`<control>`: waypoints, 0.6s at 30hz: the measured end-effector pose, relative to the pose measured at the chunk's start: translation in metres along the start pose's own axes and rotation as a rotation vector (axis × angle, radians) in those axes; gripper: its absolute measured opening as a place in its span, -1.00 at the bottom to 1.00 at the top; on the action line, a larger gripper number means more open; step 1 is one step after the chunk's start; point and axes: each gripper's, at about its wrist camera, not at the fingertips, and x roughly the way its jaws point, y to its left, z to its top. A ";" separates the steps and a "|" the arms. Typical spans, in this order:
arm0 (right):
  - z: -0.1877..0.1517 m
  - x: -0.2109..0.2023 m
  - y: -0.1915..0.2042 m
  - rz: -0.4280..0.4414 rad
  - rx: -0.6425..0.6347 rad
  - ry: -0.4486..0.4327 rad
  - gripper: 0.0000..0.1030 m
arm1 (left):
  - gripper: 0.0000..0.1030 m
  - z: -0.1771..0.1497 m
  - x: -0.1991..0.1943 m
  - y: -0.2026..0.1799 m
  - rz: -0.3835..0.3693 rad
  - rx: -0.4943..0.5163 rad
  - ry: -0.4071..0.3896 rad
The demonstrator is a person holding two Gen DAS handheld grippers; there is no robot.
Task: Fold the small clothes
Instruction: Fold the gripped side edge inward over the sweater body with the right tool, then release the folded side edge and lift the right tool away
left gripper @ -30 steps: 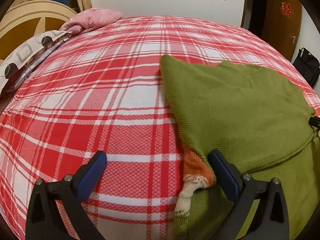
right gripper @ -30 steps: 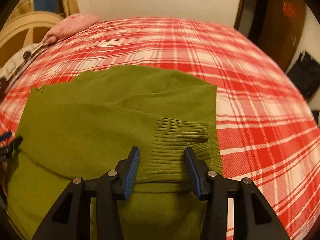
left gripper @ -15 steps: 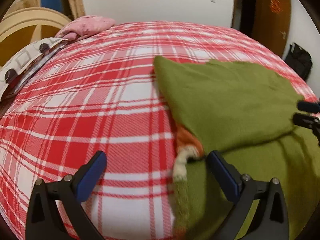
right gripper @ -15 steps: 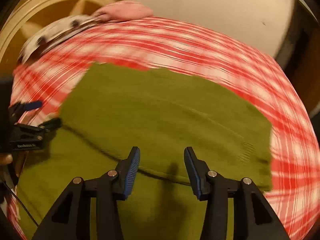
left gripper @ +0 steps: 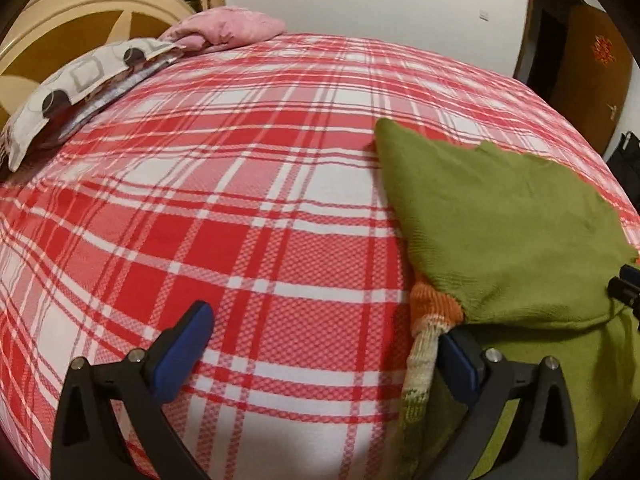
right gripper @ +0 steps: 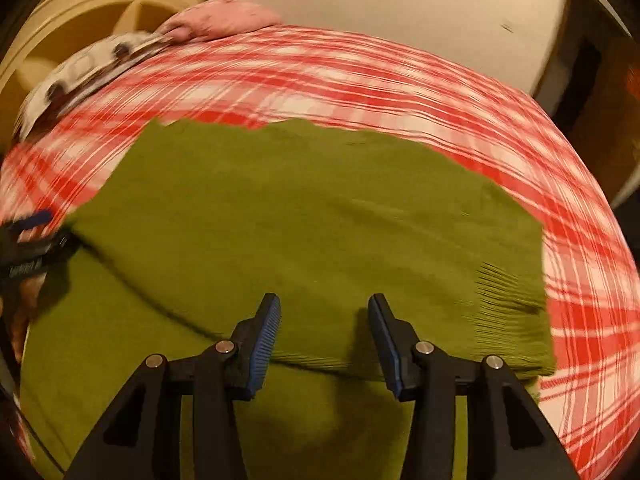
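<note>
— Where are we seeing the green sweater (right gripper: 304,216)?

— It is lying on the red plaid bedspread (left gripper: 240,208), with a folded layer on top and a ribbed cuff (right gripper: 508,300) showing at its right edge.

— How are we holding the right gripper (right gripper: 322,336)?

— We are keeping its fingers spread over the fold, gripping nothing.

— And the left gripper (left gripper: 320,344)?

— We are holding it wide apart at the sweater's left edge, beside an orange and cream knit patch (left gripper: 432,312). A pink pillow (left gripper: 228,28) is resting at the bed's far end.
</note>
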 end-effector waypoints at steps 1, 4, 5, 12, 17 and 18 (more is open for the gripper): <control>0.000 0.000 -0.016 -0.014 0.044 -0.002 -0.08 | 1.00 0.000 0.000 0.001 0.001 -0.008 0.001; -0.002 0.005 -0.058 -0.058 0.147 0.001 -0.08 | 1.00 -0.005 -0.002 -0.001 0.010 -0.002 -0.001; -0.003 0.008 -0.072 -0.070 0.190 0.007 -0.08 | 1.00 -0.005 -0.003 0.001 0.009 -0.004 -0.002; -0.006 -0.002 -0.109 -0.028 0.286 -0.029 -0.08 | 1.00 -0.010 -0.010 -0.001 0.009 0.039 0.002; -0.012 0.007 -0.100 -0.076 0.205 0.021 -0.08 | 1.00 -0.019 -0.019 -0.003 0.038 0.059 -0.016; -0.014 0.010 -0.102 -0.074 0.200 0.017 -0.05 | 1.00 -0.019 -0.019 -0.005 0.043 0.064 -0.020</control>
